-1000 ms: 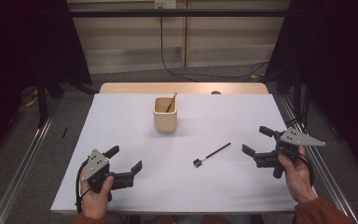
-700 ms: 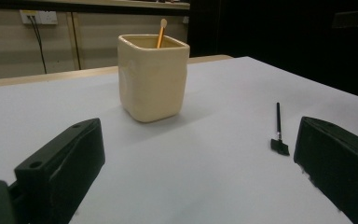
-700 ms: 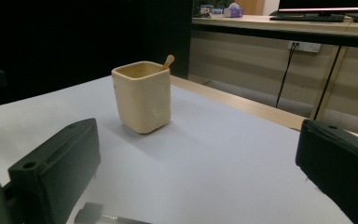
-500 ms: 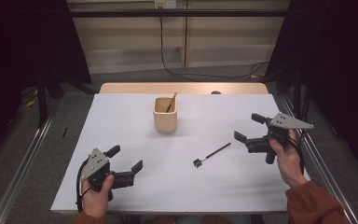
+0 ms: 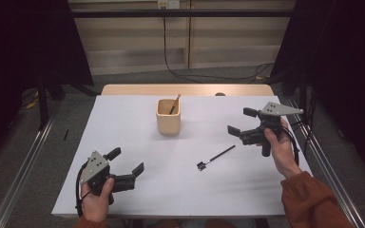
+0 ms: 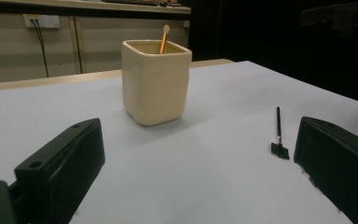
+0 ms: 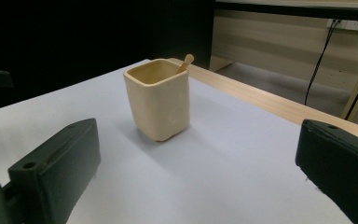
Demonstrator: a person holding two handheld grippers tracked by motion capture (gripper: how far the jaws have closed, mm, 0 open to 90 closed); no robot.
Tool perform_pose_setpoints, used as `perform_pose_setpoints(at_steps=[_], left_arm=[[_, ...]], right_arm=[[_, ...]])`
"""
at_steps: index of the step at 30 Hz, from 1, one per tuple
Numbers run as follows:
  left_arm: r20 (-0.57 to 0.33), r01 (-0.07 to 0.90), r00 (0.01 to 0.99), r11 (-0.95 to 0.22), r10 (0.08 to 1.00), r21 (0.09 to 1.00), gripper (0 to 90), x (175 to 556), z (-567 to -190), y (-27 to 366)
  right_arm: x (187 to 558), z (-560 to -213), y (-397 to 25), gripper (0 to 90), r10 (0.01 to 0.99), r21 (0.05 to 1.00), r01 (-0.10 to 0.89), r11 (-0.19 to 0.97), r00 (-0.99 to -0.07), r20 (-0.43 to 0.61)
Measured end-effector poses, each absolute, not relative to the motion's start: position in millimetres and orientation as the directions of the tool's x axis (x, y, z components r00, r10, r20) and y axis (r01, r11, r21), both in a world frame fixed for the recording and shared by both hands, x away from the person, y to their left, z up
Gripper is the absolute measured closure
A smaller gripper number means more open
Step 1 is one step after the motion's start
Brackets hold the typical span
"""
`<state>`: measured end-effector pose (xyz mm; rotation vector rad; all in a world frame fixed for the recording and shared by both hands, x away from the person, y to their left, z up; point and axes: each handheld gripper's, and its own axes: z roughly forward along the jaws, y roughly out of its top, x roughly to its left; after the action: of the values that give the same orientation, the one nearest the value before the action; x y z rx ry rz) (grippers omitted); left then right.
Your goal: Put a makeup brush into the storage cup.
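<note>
Right gripper (image 5: 241,120): raised at the right, jaws spread, empty, facing the cup (image 5: 168,116).
Left gripper (image 5: 126,160): near-left corner, jaws apart, nothing between them.
Black brush (image 5: 216,157): flat on the white table (image 5: 138,118), right of centre, between both grippers.

Two black two-jaw grippers are seen, left gripper (image 5: 126,160) and right gripper (image 5: 241,120), each topped by a grey three-cornered plate with a black cable trailing. Blocky matte jaws with a small round hole are shown. A rust-orange sleeve (image 5: 313,202) is worn on the right arm.
</note>
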<state>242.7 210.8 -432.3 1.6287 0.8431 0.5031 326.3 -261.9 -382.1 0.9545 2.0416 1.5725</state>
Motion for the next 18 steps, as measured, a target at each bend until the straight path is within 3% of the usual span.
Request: perform_pose_setpoints(at_steps=[11, 18], left_arm=[[-0.115, 0.250, 0.632, -0.061, 0.767, 0.966, 1.9, 244, -433, 214], [-0.120, 0.259, 0.628, -0.061, 0.769, 0.964, 1.9, 247, -434, 216]], right_arm=[[349, -383, -260, 0.0, 0.745, 0.963, 0.226, 0.147, -0.666, 0.043], [362, -375, -254, 0.0, 0.712, 0.918, 0.301, 0.256, -0.701, 0.031]])
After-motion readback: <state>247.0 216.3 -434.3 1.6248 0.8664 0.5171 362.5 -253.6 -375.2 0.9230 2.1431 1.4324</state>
